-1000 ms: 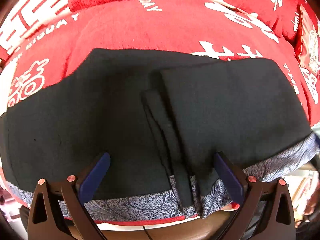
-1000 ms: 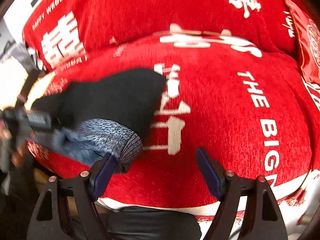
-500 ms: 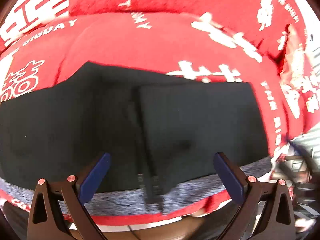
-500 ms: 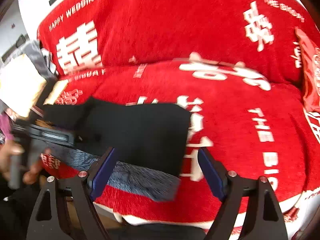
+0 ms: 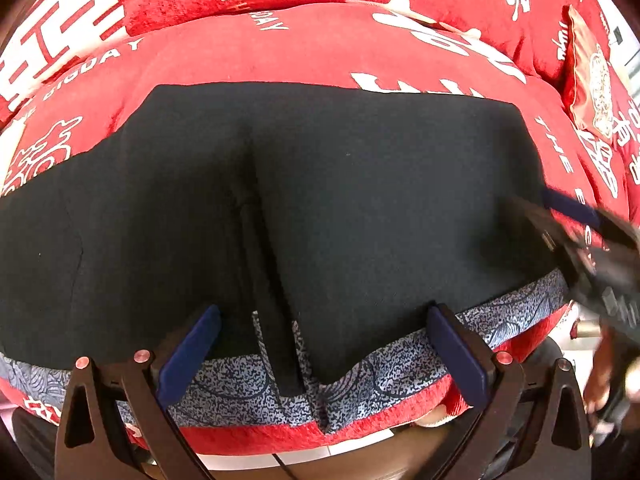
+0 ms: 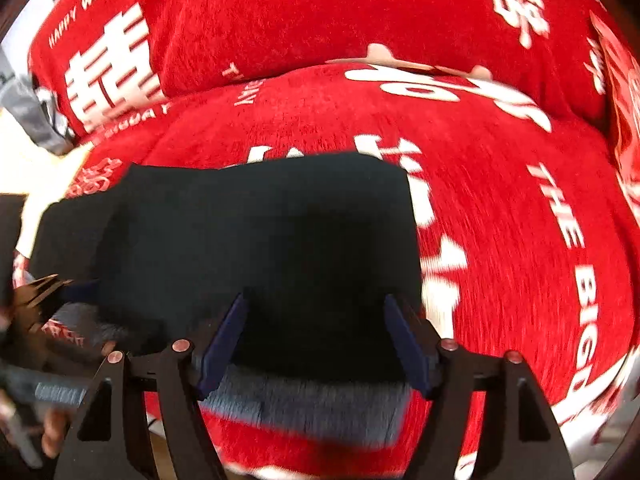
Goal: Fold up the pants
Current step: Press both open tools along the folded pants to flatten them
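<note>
Right gripper [image 6: 316, 340]: jaws apart and opening at this moment, nothing between the pads. They hang over the right end of the pants [image 6: 256, 248], near the grey waistband [image 6: 304, 404]. Picture is motion-blurred. A second ago this camera saw mostly red cover with the pants off to its left; now the black cloth fills the space between the jaws. So the right hand has swung in over the garment.

Left gripper [image 5: 320, 344]: jaws wide apart, empty, above the waistband [image 5: 240, 376] near the middle, where a fold ridge [image 5: 260, 260] runs up the cloth. Compared with a second ago the view has slid a little along the pants, and the right gripper [image 5: 576, 232] has entered at its right edge, blurred, by the right end of the cloth.

Pants: lying flat on the red cover [image 5: 320, 48] of a sofa seat, waistband along the front edge. Already doubled lengthwise, judging from the ridge and the layered edge there. The cloth has not changed shape across the three samples.

Reading: neither gripper grips anything. Both are now stationed along the waistband edge, left near the centre, right at the end. Judged step: approach for the next fold, probably picking up the right end to bring it across. Grasp not yet made.

Risk noted: the layers are thick at the ridge, and a shallow pinch may catch the top layer only.
</note>
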